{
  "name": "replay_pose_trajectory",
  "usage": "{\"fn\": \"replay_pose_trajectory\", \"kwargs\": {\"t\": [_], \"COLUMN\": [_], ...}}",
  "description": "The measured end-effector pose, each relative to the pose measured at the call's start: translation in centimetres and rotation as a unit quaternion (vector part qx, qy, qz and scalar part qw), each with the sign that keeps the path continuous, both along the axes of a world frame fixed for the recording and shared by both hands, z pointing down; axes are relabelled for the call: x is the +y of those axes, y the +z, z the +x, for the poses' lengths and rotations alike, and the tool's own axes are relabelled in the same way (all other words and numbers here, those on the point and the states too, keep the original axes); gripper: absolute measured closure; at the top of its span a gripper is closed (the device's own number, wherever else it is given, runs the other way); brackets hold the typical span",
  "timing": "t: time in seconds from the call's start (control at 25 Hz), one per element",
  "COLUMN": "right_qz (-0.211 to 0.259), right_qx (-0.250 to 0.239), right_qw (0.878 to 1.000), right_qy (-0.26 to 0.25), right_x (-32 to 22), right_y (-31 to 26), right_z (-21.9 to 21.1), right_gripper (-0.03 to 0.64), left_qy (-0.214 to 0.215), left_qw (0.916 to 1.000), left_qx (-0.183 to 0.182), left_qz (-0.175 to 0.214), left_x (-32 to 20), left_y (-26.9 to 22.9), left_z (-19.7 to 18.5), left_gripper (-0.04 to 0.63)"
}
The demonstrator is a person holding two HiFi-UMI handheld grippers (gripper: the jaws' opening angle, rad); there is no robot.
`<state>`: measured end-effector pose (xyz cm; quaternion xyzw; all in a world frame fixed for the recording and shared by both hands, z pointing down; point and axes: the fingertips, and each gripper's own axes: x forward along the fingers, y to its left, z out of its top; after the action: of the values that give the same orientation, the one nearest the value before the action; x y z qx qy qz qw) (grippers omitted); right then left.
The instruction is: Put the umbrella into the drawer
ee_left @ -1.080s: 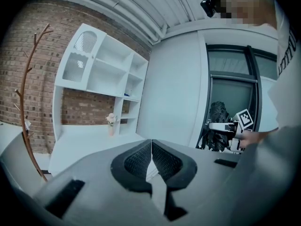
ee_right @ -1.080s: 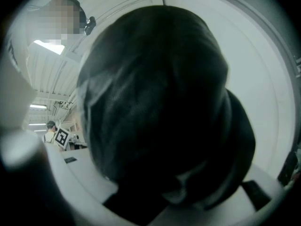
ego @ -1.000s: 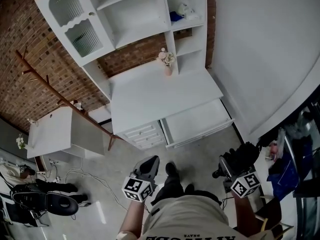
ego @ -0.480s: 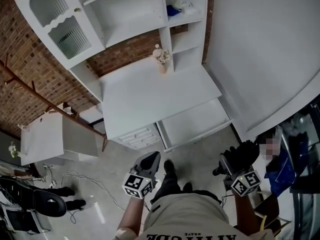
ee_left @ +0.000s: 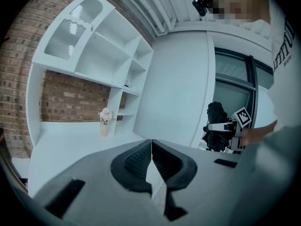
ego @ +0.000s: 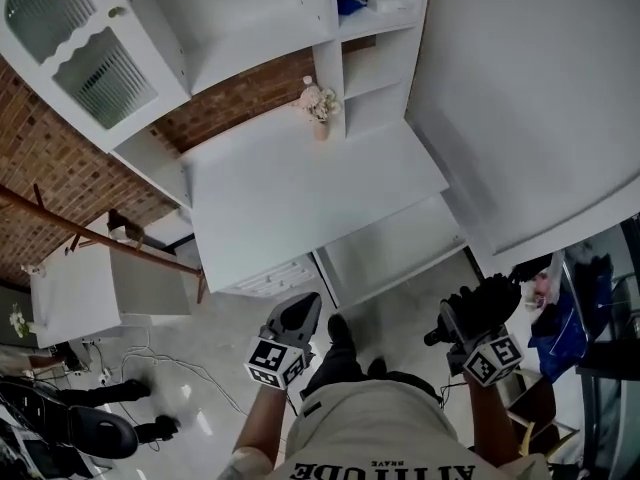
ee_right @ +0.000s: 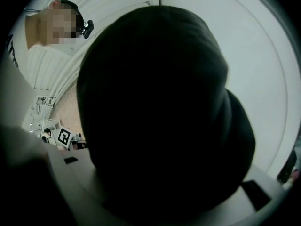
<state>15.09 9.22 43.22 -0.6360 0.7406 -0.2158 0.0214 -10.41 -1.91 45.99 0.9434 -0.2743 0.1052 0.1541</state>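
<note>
Black folded fabric umbrella (ego: pixel 487 303) is seen at the lower right of the head view, pinched between the jaws of the right gripper (ego: pixel 465 326). The left gripper (ee_left: pixel 151 147) is empty, its jaws pressed together. The open white rectangular drawer (ego: pixel 400 253) lies at centre frame under the flat white desktop (ego: pixel 300 183), well apart from the umbrella. The umbrella is best brought low over the opening and aligned along the drawer's length before any release is made.

The head view looked steeply down at the desk (ego: pixel 300 188), which the left gripper view shared (from low). The right gripper view sat hard against the umbrella (ee_right: pixel 160 112).
</note>
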Motion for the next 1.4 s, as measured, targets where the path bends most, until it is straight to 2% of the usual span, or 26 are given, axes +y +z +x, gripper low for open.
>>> {"fn": "replay_pose_trajectory", "kwargs": {"t": [0.32, 0.52, 0.72, 0.88, 1.16, 1.4], "right_qz": [-0.017, -0.030, -0.048, -0.058, -0.067, -0.084], "right_qx": [0.005, 0.005, -0.009, -0.020, -0.076, -0.132], "right_qw": [0.999, 0.998, 0.997, 0.996, 0.991, 0.983], "right_qy": [0.030, 0.051, 0.067, 0.069, 0.086, 0.098], "right_x": [-6.1, -8.6, -10.1, -11.1, -13.2, -16.0], "right_y": [1.2, 2.1, 3.6, 4.7, 6.5, 9.8], "right_z": [-0.7, -0.7, -0.7, -1.0, 0.3, 2.8], "right_gripper": [0.363, 0.364, 0.364, 0.364, 0.364, 0.364], "left_qy": [0.042, 0.061, 0.073, 0.068, 0.073, 0.049], "left_qw": [0.9988, 0.9979, 0.9970, 0.9974, 0.9959, 0.9979], "left_qx": [-0.020, -0.018, -0.020, -0.022, -0.028, -0.028], "left_qz": [0.014, 0.007, 0.015, 0.001, -0.044, -0.031], "left_x": [-6.7, -9.7, -12.0, -12.5, -10.6, -12.1], "left_y": [1.5, 2.1, 1.9, 2.7, 4.3, 4.1], "left_z": [-0.3, -0.5, -1.0, -1.6, 0.0, 2.0], "left_gripper": [0.569, 0.569, 0.569, 0.569, 0.569, 0.569]}}
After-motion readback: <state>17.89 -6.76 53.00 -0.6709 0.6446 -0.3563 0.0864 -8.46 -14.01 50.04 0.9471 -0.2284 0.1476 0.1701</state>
